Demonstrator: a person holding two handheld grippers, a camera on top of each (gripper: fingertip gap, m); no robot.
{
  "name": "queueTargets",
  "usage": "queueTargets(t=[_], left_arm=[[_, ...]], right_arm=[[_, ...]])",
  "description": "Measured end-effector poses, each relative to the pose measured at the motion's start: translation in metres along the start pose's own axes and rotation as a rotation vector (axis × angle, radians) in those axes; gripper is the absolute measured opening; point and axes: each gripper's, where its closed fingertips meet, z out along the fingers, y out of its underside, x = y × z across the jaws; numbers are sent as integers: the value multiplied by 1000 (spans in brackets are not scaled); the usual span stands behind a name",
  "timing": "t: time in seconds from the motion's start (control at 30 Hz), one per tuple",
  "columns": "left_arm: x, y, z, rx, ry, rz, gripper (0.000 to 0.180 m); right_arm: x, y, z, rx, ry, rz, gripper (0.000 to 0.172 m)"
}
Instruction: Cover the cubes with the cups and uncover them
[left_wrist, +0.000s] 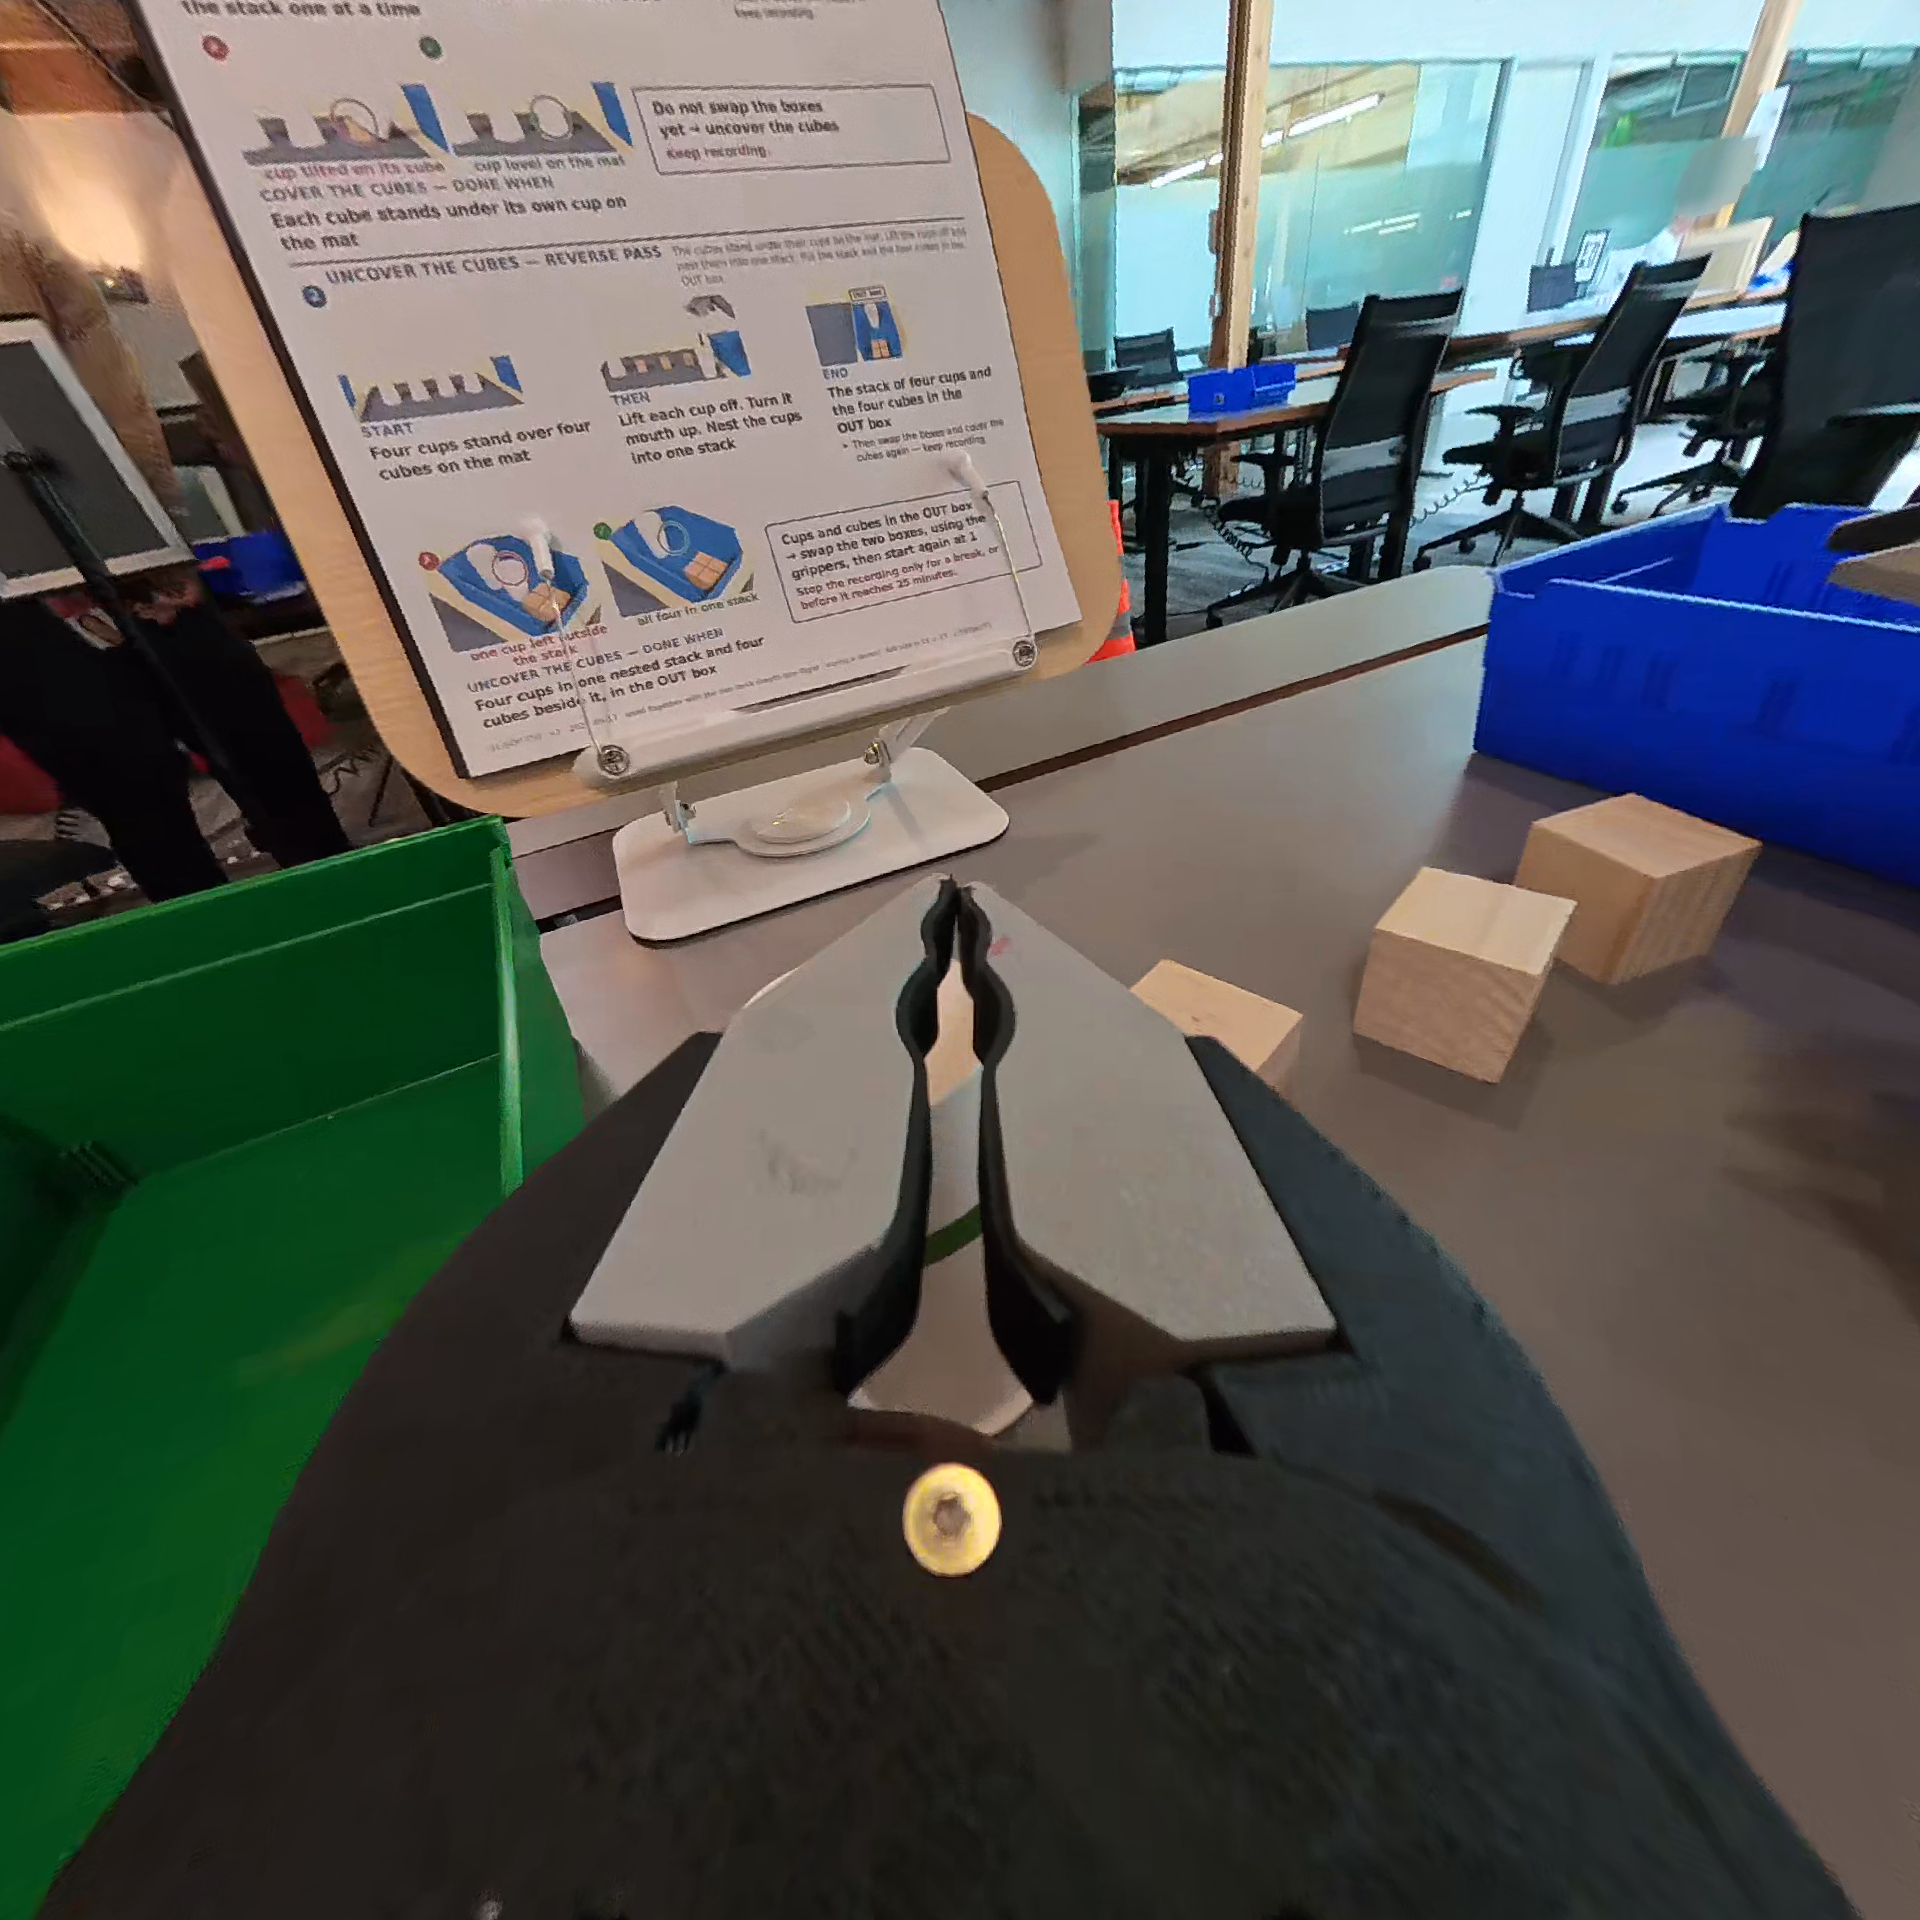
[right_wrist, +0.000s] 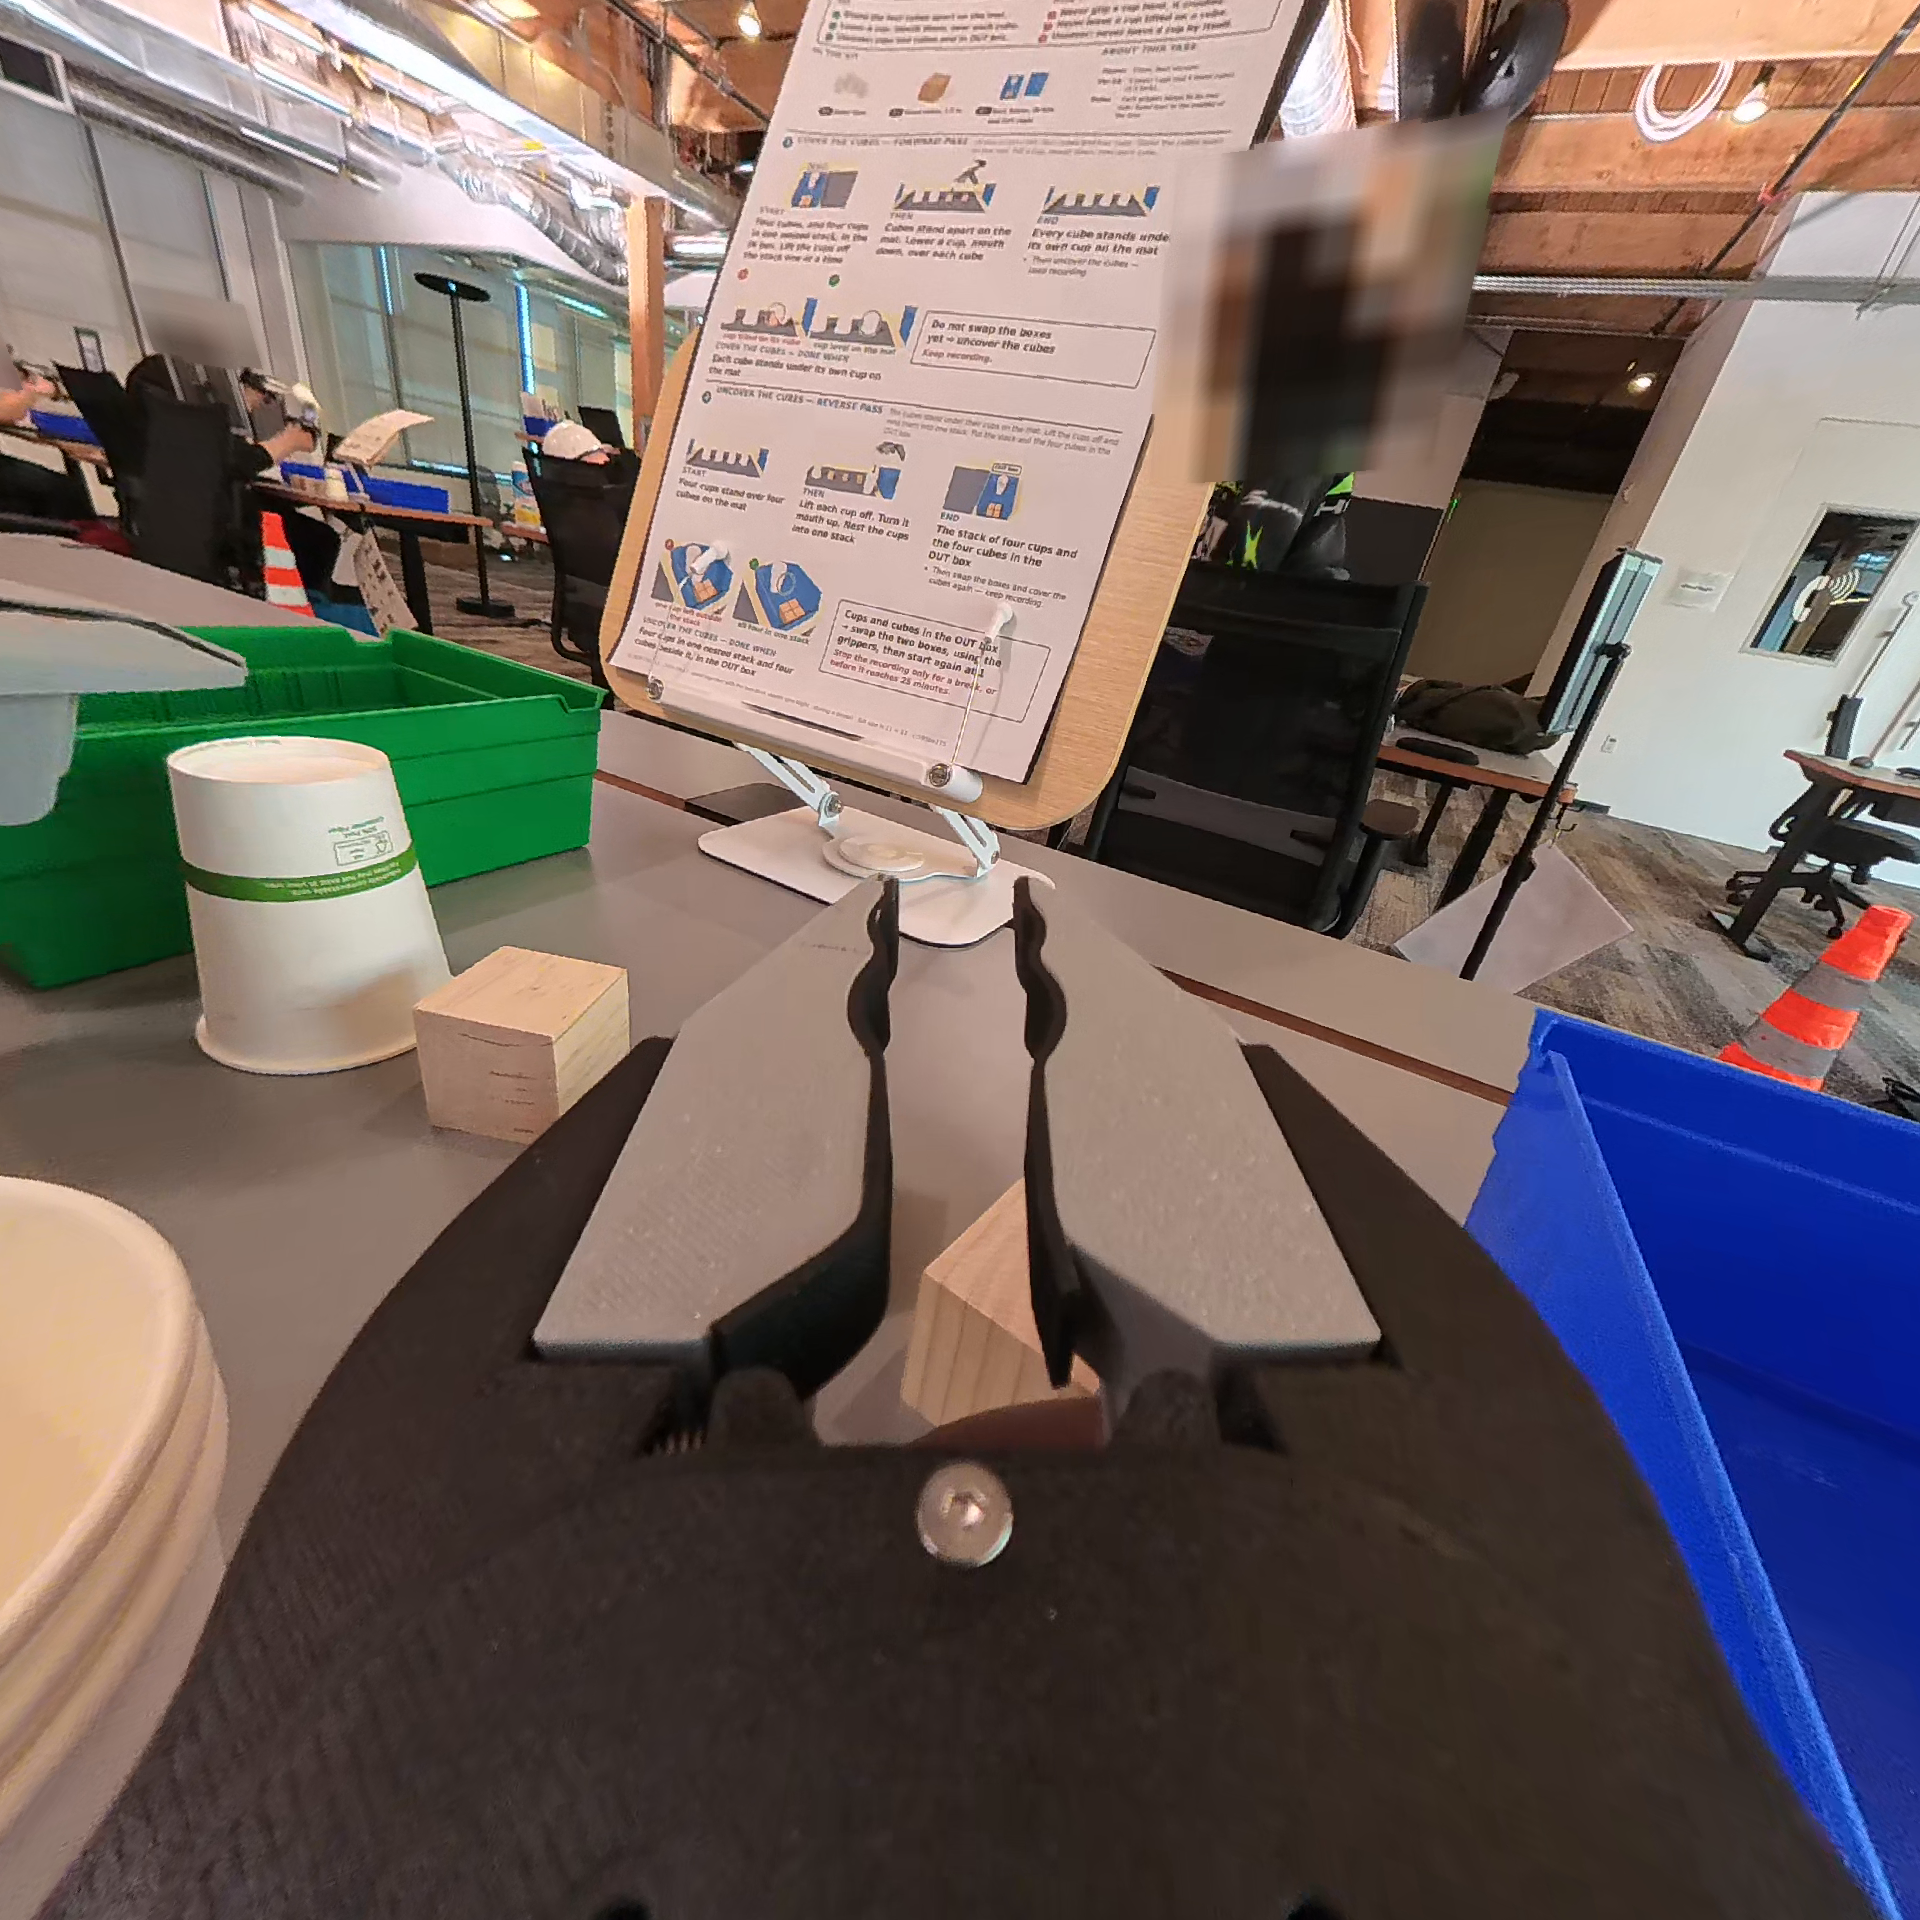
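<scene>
The grey tabletop (right_wrist: 312, 1143) carries a green bin (right_wrist: 343, 748) at the far left and a blue bin (right_wrist: 1714, 1299) at the right. The left gripper (left_wrist: 958, 891) has its jaws closed tip to tip, holding nothing that shows. The right gripper (right_wrist: 956, 891) has its jaws narrowly parted with a gap at the tips; a wooden cube (right_wrist: 977, 1309) lies below them. An upside-down white paper cup (right_wrist: 301, 894) stands left, another cube (right_wrist: 520, 1039) just beside it. A white document stand (right_wrist: 862, 862) is beyond.

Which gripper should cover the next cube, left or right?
Probably right: the right gripper is open, beside the upturned cups and near the bare cube. The left gripper is shut over the already inverted cup.
</scene>
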Motion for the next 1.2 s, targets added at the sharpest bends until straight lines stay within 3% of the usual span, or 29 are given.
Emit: queueTargets(t=[0.07, 0.17, 0.33, 0.47, 0.7, 0.8, 0.93, 1.1, 1.2], left_arm=[[7, 2, 2, -7, 38, -8, 1], [13, 17, 9, -95, 29, 55, 17], [6, 46, 18, -242, -53, 191, 18], [8, 40, 16, -237, -40, 177, 4], [9, -25, -5, 117, 4, 47, 2], [31, -54, -21, 300, 128, 30, 2], [75, -84, -52, 541, 360, 58, 3], [110, -93, -70, 635, 549, 25, 2], [118, -103, -76, 708, 592, -20, 2]], right_arm=[[0, 0, 0, 1, 0, 0, 18], [0, -1, -1, 5, 1, -2, 18], [-1, -4, -2, 14, 1, -7, 18], [0, -5, -3, 21, 2, -5, 18], [0, -7, -4, 26, -10, 22, 18], [-2, -9, -4, 36, -48, 74, 22], [-26, -12, -5, 39, -271, 238, 24], [-47, -27, -16, 94, -514, 417, 21], [-58, -35, -24, 113, -643, 468, 21]])
